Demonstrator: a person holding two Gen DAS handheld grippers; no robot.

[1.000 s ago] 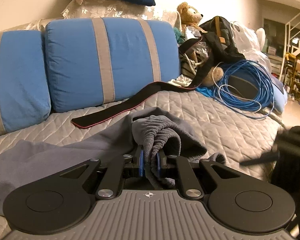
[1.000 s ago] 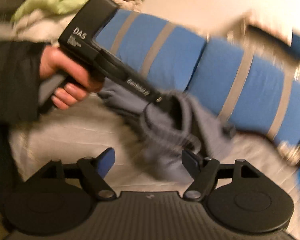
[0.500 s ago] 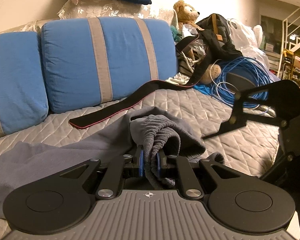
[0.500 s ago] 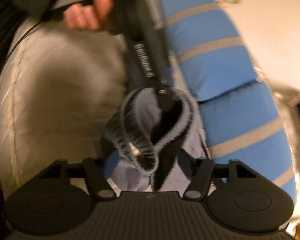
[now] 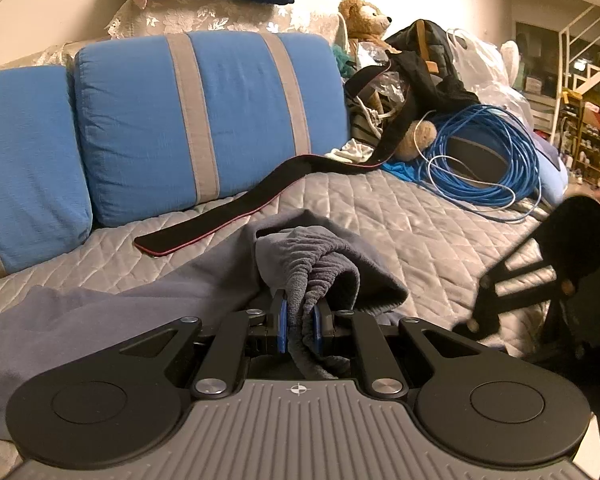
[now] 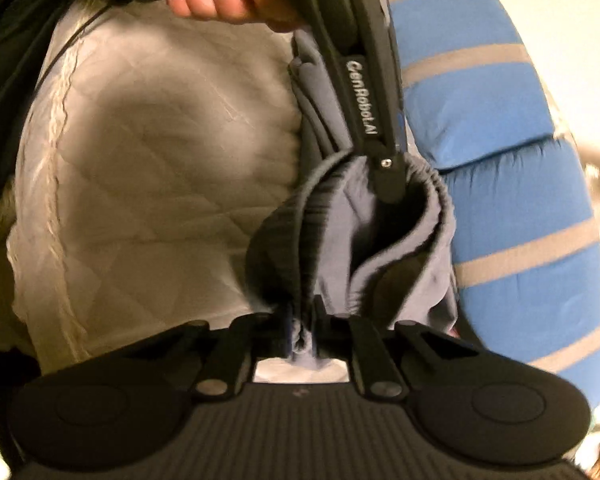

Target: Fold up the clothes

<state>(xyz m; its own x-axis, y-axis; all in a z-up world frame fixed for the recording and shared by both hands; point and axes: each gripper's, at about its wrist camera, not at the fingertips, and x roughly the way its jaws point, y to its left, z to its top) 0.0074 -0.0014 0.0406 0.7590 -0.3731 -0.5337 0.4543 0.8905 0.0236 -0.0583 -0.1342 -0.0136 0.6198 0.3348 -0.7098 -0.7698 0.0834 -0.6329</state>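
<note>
Now both jaws pinch the grey garment's (image 5: 316, 264) waistband.

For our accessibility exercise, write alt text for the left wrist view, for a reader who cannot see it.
The left gripper is shut on the ribbed waistband of grey trousers lying on a quilted grey sofa cover. Behind are blue cushions, a black strap, a blue cable coil and a teddy bear.

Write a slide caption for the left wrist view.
Left gripper clamps the ribbed waistband of a grey fleece garment on a quilted sofa.
</note>
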